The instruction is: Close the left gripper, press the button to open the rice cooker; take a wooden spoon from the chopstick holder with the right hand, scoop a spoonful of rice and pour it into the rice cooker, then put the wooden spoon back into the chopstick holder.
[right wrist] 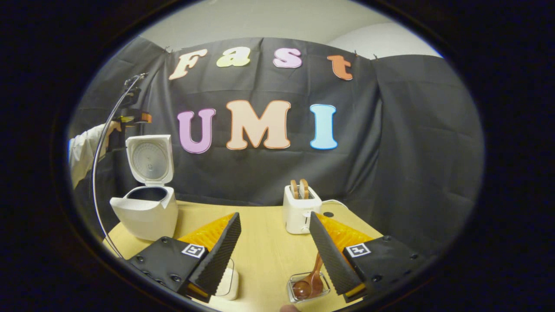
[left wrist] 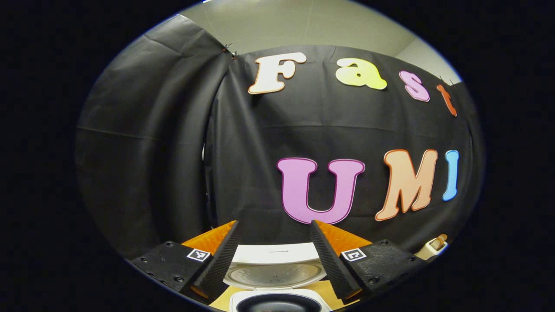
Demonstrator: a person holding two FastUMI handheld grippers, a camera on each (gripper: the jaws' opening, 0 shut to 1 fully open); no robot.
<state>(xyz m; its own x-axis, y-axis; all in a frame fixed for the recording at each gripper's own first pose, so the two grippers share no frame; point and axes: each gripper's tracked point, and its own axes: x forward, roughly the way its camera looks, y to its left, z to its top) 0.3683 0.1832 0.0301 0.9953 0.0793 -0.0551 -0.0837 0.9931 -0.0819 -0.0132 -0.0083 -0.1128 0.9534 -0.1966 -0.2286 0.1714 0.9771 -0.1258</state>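
The white rice cooker (right wrist: 145, 214) stands at the table's left with its lid (right wrist: 149, 160) raised upright and the dark pot showing. In the left gripper view the lid's inside (left wrist: 275, 273) and the pot rim (left wrist: 277, 303) lie just below my left gripper (left wrist: 274, 223), which is open and holds nothing. Farther off, the left gripper (right wrist: 130, 117) hangs above and behind the cooker in a hand with a white sleeve. My right gripper (right wrist: 274, 215) is open over the table. A wooden spoon (right wrist: 308, 281) stands in the clear chopstick holder (right wrist: 295, 295) right beside its right finger.
A white toaster (right wrist: 300, 210) with two slices of bread stands at the back middle of the wooden table (right wrist: 264, 255). A white container (right wrist: 229, 281) sits partly hidden behind my right gripper's left finger. A thin cable (right wrist: 99, 173) arcs down past the cooker.
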